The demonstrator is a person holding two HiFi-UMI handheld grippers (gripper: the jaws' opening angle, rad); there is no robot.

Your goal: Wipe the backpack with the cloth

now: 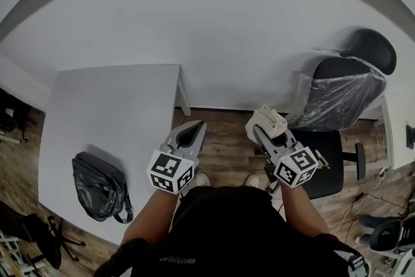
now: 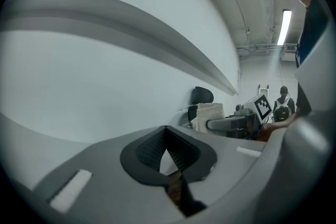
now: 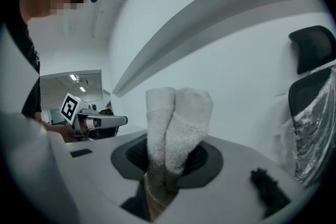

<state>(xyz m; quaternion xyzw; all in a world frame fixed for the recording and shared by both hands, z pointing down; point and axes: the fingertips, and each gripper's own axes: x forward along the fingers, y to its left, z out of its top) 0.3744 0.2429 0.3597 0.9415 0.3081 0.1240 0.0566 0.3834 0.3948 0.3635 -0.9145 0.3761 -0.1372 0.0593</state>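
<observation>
1. We hold the left gripper (image 1: pixel 193 130) in front of the body, over the wood floor (image 1: pixel 224 152) and just beside the right edge of the white table (image 1: pixel 117 107).
2. In the left gripper view its jaws meet at the tips, w/ only a thin slit lower down. Nothing is between them, so this tool is closed and empty.
3. The right gripper (image 3: pixel 170 160) is clamped on the cloth (image 3: pixel 178 118). It is a white terry cloth, folded, and two thick folds of it stand up out of the jaws.
4. In the head view the cloth shows as a pale bundle at the tip of the right gripper. It is near the black office chair (image 1: pixel 337 97), whose backrest is wrapped in clear plastic.
5. The backpack (image 1: pixel 97 186) is black and lies on the near left part of the table, w/ one strap curving toward the table's near edge. It is well apart from both grippers, and the cloth does not touch it.
6. Both grippers point away from us toward the white wall (image 1: pixel 227 42), at approx. the same level, w/ a gap of floor between them.
7. Each gripper carries its marker cube at the rear, close to our hands: the left cube (image 1: pixel 170 172) and the right cube (image 1: pixel 295 167).
8. The right gripper is to the right of the table, on the chair's side, and no part of it is over the tabletop.
</observation>
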